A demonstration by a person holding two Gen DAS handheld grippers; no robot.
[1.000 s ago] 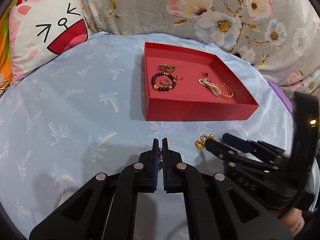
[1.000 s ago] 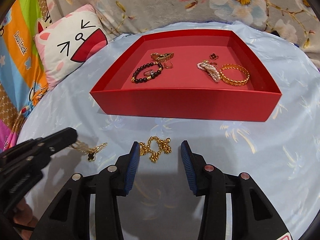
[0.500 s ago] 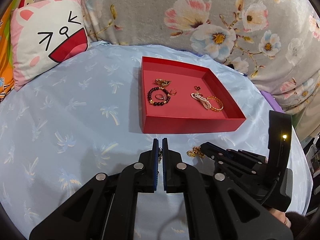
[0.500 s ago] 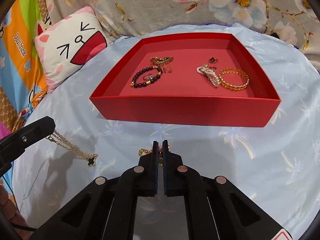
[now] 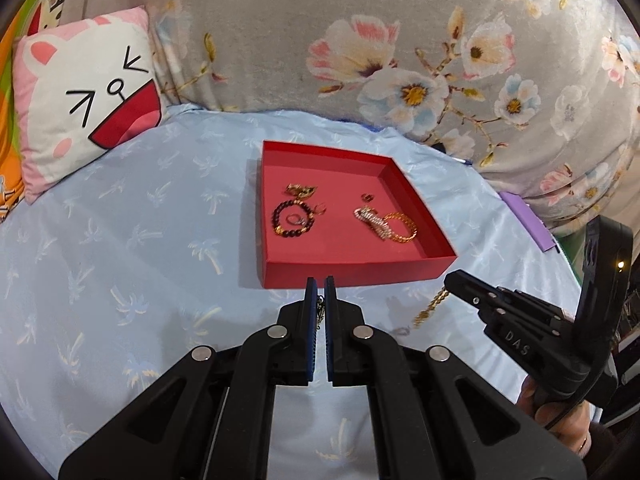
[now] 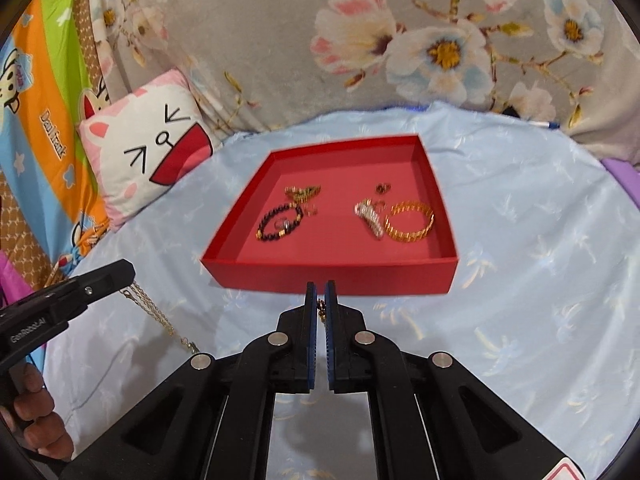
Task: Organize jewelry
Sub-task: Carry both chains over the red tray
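Observation:
A red tray sits on the pale blue cloth and holds a dark bead bracelet, a gold bangle, a pearl piece and small rings. My left gripper is shut on a thin gold necklace that hangs from it above the cloth, left of the tray. My right gripper is shut on a gold chain bracelet, lifted in front of the tray's near wall.
A cat-face cushion lies at the back left. A floral blanket rises behind the cloth. A purple object lies at the right edge. A colourful cartoon sheet is at far left.
My right gripper closed on the gold chain bracelet and lifted it off the cloth. Both grippers have risen and pulled back, so the tray looks smaller and farther.

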